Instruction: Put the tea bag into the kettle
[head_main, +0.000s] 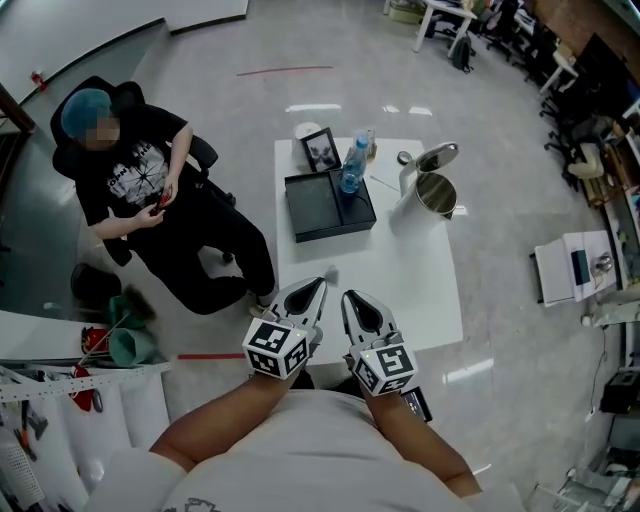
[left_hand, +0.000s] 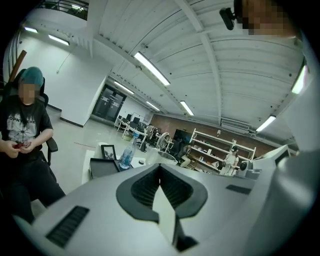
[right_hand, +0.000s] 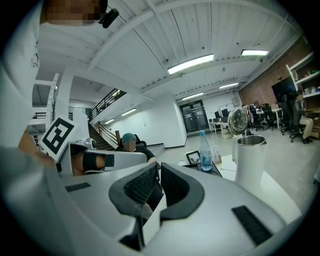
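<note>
A steel kettle (head_main: 430, 192) stands at the far right of the white table (head_main: 420, 290) with its lid (head_main: 438, 157) tipped open; it also shows in the right gripper view (right_hand: 248, 161) and, small, past the left jaws (left_hand: 159, 156). I cannot pick out a tea bag with certainty. My left gripper (head_main: 318, 286) and right gripper (head_main: 348, 297) hover side by side over the table's near edge, far short of the kettle. The left gripper (left_hand: 160, 167) has its ribbed pads together with nothing between them. The right gripper (right_hand: 157, 167) is likewise shut and empty.
On the table's far side lie a black tray (head_main: 328, 205), a photo frame (head_main: 322, 150) and a water bottle (head_main: 351, 165). A person (head_main: 150, 190) sits in a chair left of the table. Desks and equipment line the right side of the room.
</note>
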